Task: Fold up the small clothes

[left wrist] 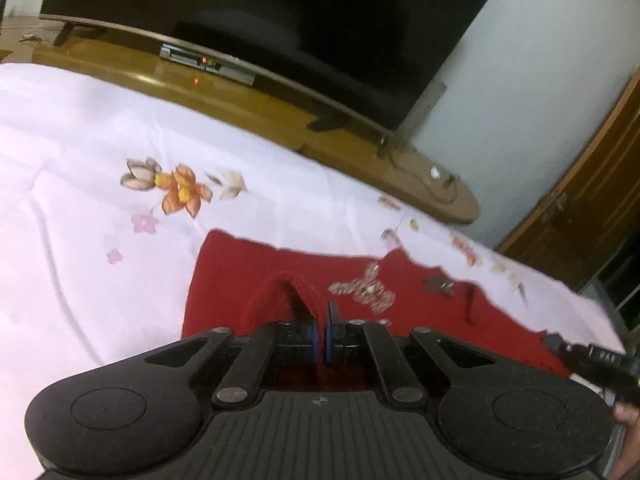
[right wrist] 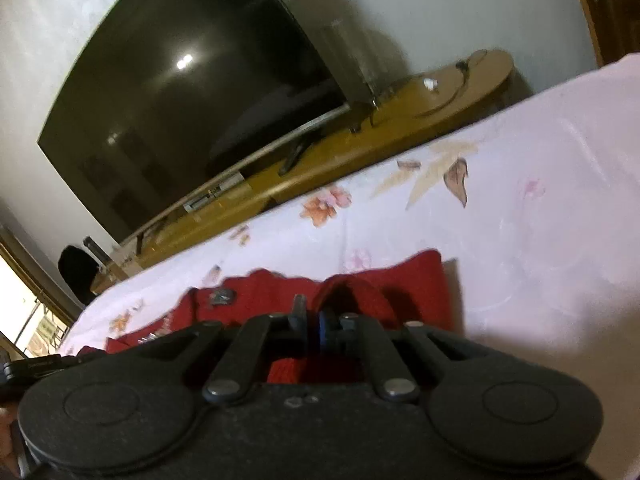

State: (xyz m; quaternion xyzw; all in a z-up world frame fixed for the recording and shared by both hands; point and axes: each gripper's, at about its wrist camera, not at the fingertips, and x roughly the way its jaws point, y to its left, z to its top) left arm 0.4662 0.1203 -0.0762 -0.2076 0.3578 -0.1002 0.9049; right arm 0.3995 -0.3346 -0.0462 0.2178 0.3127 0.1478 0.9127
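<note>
With both tongs, left gripper and right gripper, clamped on a red sweater, its near edge lifts off the bedsheet for folding.

The left gripper has its jaws pressed together on a raised ridge of the red garment, which lies on the white flowered bedsheet. A silvery butterfly decoration sits on the cloth just ahead and to the right of the jaws. Far right of them, the tip of the right gripper touches the garment's edge. Beyond the jaws stand a wooden cabinet and a dark television.
</note>
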